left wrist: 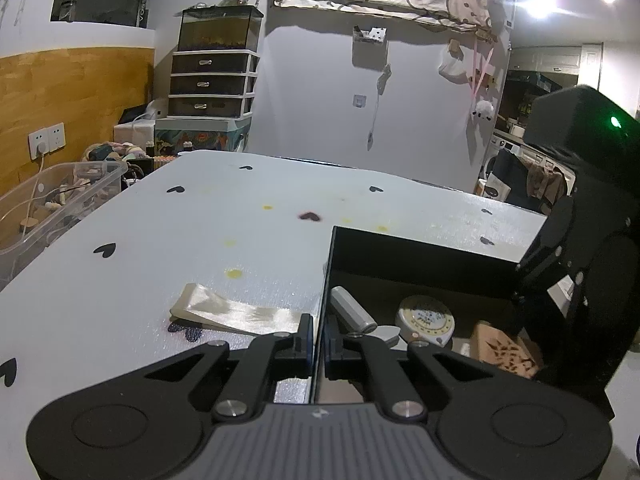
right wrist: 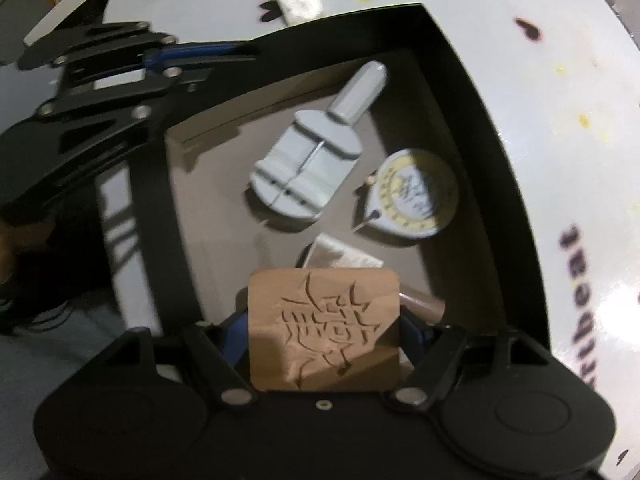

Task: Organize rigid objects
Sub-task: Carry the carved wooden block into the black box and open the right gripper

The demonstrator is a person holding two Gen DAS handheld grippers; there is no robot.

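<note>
Right wrist view: one black box [right wrist: 460, 92] holds three loose items; right tongs [right wrist: 324, 332] clasp one carved wooden block [right wrist: 324, 328] above it. Left tongs [left wrist: 318, 344] pinch the box's near wall, counter [left wrist: 160, 240] open beyond.

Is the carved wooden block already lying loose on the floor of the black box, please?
No: the right gripper holds the carved wooden block between its fingers above the black box.

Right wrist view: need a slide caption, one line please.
Right gripper holds a carved wooden block over a black box containing a grey tool.
</note>
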